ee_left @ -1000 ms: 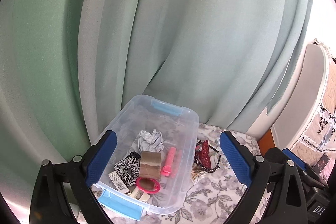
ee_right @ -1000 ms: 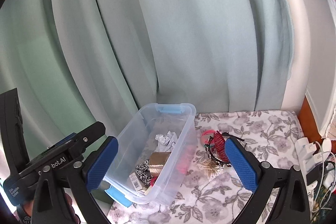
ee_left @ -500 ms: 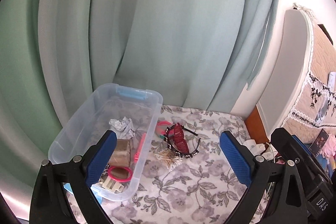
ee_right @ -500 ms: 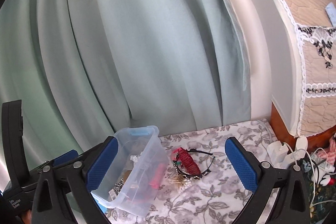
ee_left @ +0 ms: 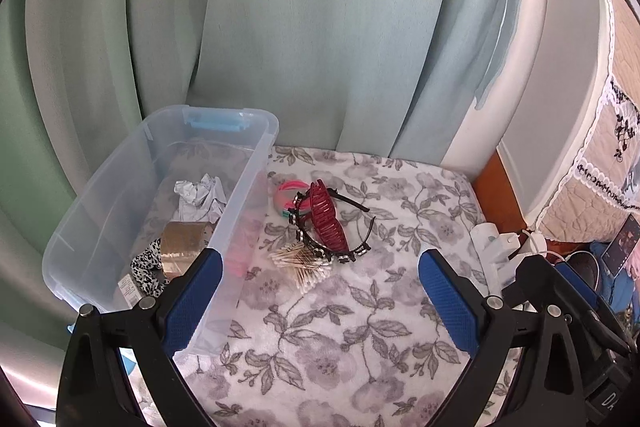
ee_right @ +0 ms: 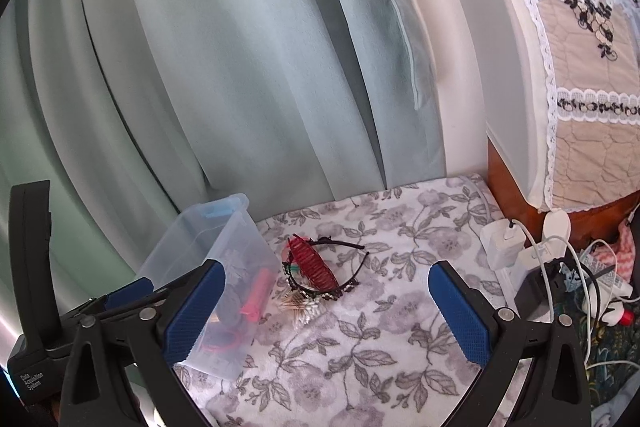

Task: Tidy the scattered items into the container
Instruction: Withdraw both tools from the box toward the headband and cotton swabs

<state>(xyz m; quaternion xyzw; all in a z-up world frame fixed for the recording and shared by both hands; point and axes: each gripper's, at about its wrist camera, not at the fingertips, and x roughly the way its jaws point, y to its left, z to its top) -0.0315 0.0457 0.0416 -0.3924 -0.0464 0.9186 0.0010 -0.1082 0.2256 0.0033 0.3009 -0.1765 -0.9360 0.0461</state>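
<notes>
A clear plastic bin (ee_left: 100,211) (ee_right: 172,251) with blue latches stands at the left on a floral blanket (ee_left: 360,307) (ee_right: 400,247). Inside lie crumpled paper (ee_left: 200,197), a brown tape roll (ee_left: 182,245) and a leopard-print scrunchie (ee_left: 148,267). Right of the bin sit a dark red hair comb (ee_left: 326,223) (ee_right: 314,263), a black beaded headband (ee_left: 352,255) (ee_right: 348,285), pink bands (ee_left: 288,193) and a bundle of cotton swabs (ee_left: 302,263) (ee_right: 302,305). My left gripper (ee_left: 320,299) and right gripper (ee_right: 326,307) are both open and empty, held above and short of this pile.
Pale green curtains (ee_left: 300,27) hang behind the blanket. At the right are a white power strip with chargers and cables (ee_right: 520,247) and a padded headboard with a lace cover (ee_right: 580,87). The left gripper's body (ee_right: 36,307) shows at the lower left of the right wrist view.
Both grippers have swung right, from over the bin toward the pile of hair items. The bin now sits at the left of both views. Both stayed open.
</notes>
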